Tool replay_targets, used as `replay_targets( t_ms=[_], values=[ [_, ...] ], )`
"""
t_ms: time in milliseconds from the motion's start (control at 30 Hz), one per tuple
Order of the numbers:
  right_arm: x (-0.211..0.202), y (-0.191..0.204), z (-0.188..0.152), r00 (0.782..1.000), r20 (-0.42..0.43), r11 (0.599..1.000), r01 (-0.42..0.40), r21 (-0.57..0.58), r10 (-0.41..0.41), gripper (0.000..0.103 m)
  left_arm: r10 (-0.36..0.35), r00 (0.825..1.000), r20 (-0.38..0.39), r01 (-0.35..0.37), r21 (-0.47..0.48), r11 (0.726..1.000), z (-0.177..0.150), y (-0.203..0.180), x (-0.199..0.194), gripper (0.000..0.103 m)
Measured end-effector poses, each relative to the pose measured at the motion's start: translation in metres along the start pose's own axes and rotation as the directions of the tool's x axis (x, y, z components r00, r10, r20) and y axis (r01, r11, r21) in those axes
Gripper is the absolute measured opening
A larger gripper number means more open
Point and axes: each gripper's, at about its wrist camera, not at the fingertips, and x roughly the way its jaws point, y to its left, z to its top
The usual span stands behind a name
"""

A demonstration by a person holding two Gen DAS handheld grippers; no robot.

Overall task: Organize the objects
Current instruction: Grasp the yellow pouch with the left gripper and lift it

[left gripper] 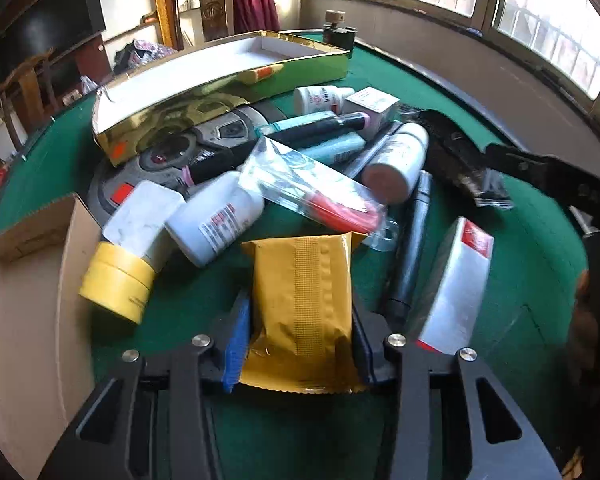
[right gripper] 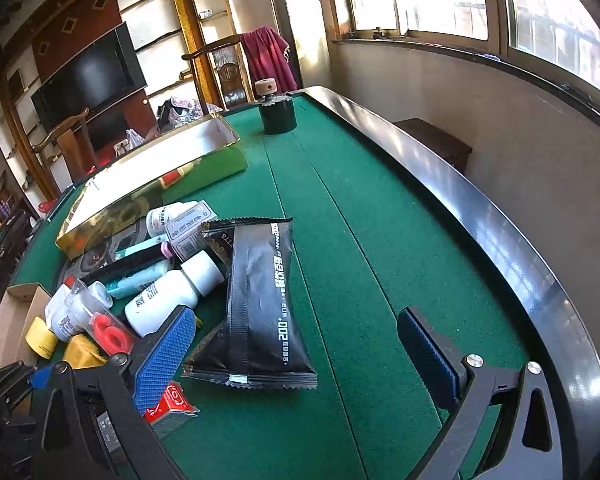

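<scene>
On the green table (left gripper: 532,240) a heap of small things lies in front of a long gold box (left gripper: 204,92), which serves as the landmark here. At the far left, nearer the camera than the gold box, stands an open cardboard box (left gripper: 60,240). Just right of it rests a yellow tape roll (left gripper: 116,284), with a white pill bottle (left gripper: 216,224) beside that. Below the gold box, at the near edge of the heap, the left tool (left gripper: 300,344) is clenched on a gold foil packet (left gripper: 304,308), its blue pads pressing the packet's two sides. Above the packet lies a clear bag with a red item (left gripper: 324,196). Right of the packet lies a black pen-like tube (left gripper: 410,248), then a white box with a red end (left gripper: 456,284).

In the right wrist view, a black snack pouch (right gripper: 260,304) lies flat on the felt to the right of the gold box (right gripper: 148,196), its far end touching the heap. The right tool (right gripper: 300,348) is released, jaws wide apart with the pouch's near end between them and no pad touching it. Beyond the gold box's right end stands a dark round jar (right gripper: 278,114).
</scene>
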Motion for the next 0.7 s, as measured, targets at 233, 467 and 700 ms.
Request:
replay_targets(
  t_ms=[233, 467, 700],
  values=[
    [0.005, -0.003, 0.0, 1.0, -0.016, 1.0, 0.017, 0.004, -0.017, 0.102, -0.078, 0.993, 0.094, 0.092, -0.152, 0.984, -0.011, 0.017, -0.04, 0.043],
    [0.01, -0.014, 0.0, 0.999, -0.051, 0.998, 0.002, 0.058, 0.001, 0.102, -0.021, 0.975, 0.22, 0.065, -0.193, 0.979, -0.04, 0.043, -0.11, 0.043],
    [-0.014, -0.019, -0.004, 0.999, -0.035, 0.993, -0.018, 0.116, 0.022, 0.101, 0.028, 0.964, 0.264, 0.036, -0.235, 0.971, -0.073, 0.072, -0.148, 0.043]
  ],
)
